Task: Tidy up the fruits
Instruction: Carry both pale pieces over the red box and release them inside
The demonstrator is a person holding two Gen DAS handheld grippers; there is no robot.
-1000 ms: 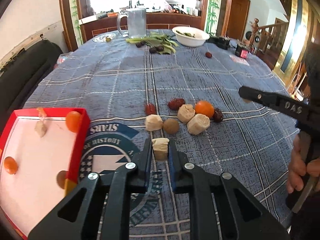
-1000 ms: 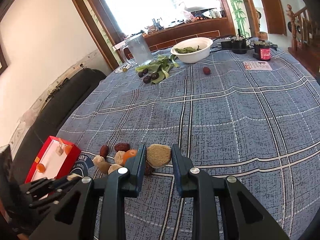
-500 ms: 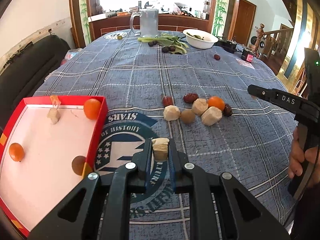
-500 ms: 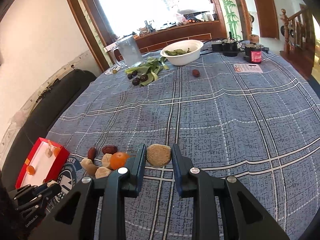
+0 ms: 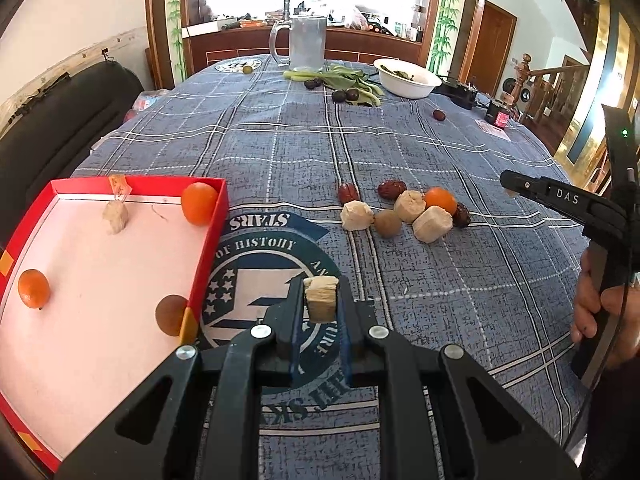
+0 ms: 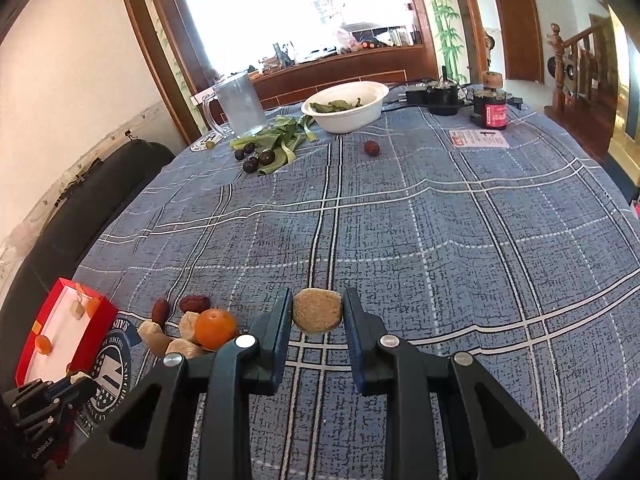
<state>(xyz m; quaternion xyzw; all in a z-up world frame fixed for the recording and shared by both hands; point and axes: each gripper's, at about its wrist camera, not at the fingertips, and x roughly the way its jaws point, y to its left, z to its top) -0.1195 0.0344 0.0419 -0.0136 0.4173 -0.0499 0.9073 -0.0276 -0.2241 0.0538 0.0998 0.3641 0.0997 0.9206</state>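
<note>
My left gripper [image 5: 320, 300] is shut on a pale beige chunk [image 5: 319, 298] and holds it above the round emblem on the cloth, just right of the red tray [image 5: 208, 236]. The tray holds two oranges, a brown round fruit and a beige chunk. My right gripper [image 6: 318, 312] is shut on a round tan piece [image 6: 318, 316] above the table, right of the fruit pile. The pile [image 5: 404, 210] has an orange [image 5: 439, 199], red dates, beige chunks and a brown fruit. The right gripper also shows at the right edge of the left wrist view [image 5: 508, 186].
A blue plaid tablecloth [image 6: 440, 240] covers the round table. At the far side stand a glass mug [image 5: 306, 42], a white bowl [image 5: 406, 78] of greens, green leaves with dark plums [image 5: 344, 94], a lone date [image 5: 439, 114] and small black devices [image 6: 490, 110]. A dark sofa [image 5: 52, 120] sits left.
Both grippers have drawn back and risen with their pieces. The left gripper has shifted left, so more of the red tray shows. The right gripper has moved away from the fruit pile.
</note>
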